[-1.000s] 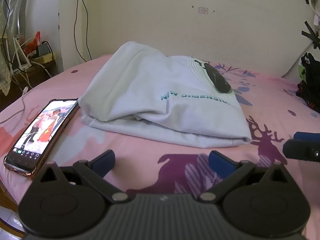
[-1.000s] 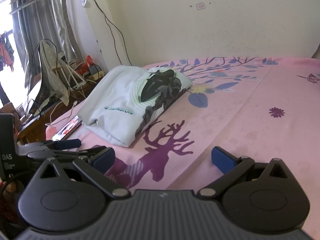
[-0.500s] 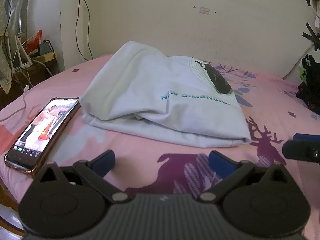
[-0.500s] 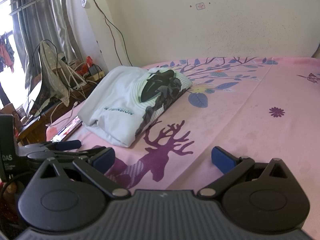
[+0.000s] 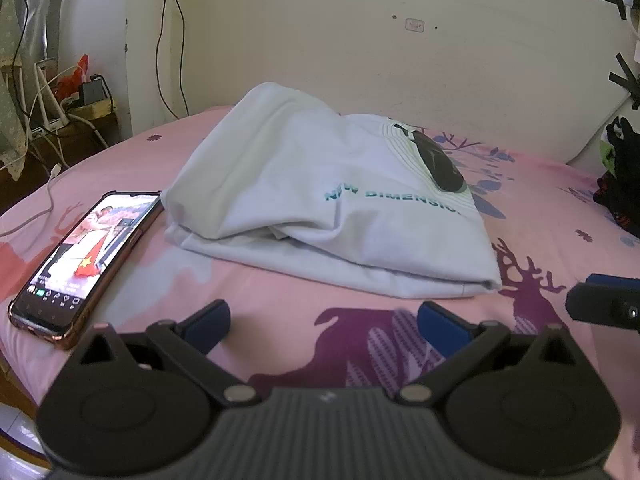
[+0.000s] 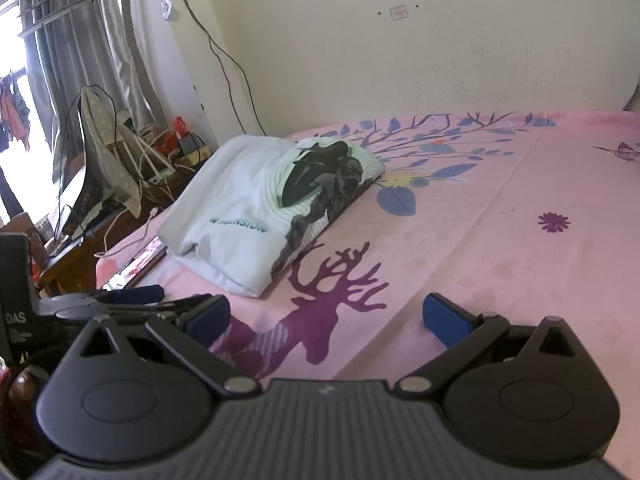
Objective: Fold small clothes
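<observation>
Folded white T-shirt (image 5: pixel 320 204) fills the middle of the left wrist view, lying on the pink bedsheet (image 5: pixel 280 296). Its long axis runs from the near right corner back toward the wall at the far left, with the teal lettering reading across the near half and the dark print toward the far right. The left gripper (image 5: pixel 322 322) hovers in front of the shirt's near edge, apart from it, jaws spread wide and holding nothing. A phone (image 5: pixel 86 260) with a lit screen lies just left of the shirt.

From the right wrist view, the T-shirt (image 6: pixel 256 216) sits ahead and to the left, its long axis slanting from near left to far right. The right gripper (image 6: pixel 326 318) is well clear of it, over the deer print (image 6: pixel 320 312), jaws wide apart and empty. The left gripper (image 6: pixel 132 298) shows at the left edge, near the shirt's near corner.
</observation>
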Action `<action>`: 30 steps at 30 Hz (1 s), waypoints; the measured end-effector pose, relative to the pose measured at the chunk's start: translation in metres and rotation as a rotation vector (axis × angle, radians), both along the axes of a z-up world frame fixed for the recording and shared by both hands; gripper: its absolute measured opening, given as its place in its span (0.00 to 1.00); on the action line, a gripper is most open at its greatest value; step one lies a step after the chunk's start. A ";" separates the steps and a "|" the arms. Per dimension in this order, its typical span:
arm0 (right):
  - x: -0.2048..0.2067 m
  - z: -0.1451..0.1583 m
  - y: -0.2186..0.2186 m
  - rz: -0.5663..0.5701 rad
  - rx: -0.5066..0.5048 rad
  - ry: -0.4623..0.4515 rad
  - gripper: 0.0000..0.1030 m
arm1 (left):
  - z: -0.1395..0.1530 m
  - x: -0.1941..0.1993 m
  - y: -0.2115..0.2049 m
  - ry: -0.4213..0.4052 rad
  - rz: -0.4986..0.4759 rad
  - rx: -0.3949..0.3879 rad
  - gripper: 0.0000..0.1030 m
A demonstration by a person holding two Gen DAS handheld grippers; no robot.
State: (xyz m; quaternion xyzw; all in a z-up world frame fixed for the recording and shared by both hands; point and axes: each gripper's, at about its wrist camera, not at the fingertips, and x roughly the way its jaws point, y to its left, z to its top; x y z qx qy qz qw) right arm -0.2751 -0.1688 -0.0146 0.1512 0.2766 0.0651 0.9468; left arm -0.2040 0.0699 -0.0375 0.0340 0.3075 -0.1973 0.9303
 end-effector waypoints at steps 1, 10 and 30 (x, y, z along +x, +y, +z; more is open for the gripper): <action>0.000 0.000 -0.001 0.001 0.002 0.000 0.94 | 0.000 0.000 0.000 0.000 0.001 0.002 1.00; -0.001 0.000 -0.002 0.001 0.010 -0.003 0.94 | 0.000 0.001 -0.002 0.002 0.004 0.012 1.00; 0.000 0.000 -0.003 0.002 0.015 -0.004 0.94 | 0.000 0.000 -0.004 0.001 0.002 0.027 1.00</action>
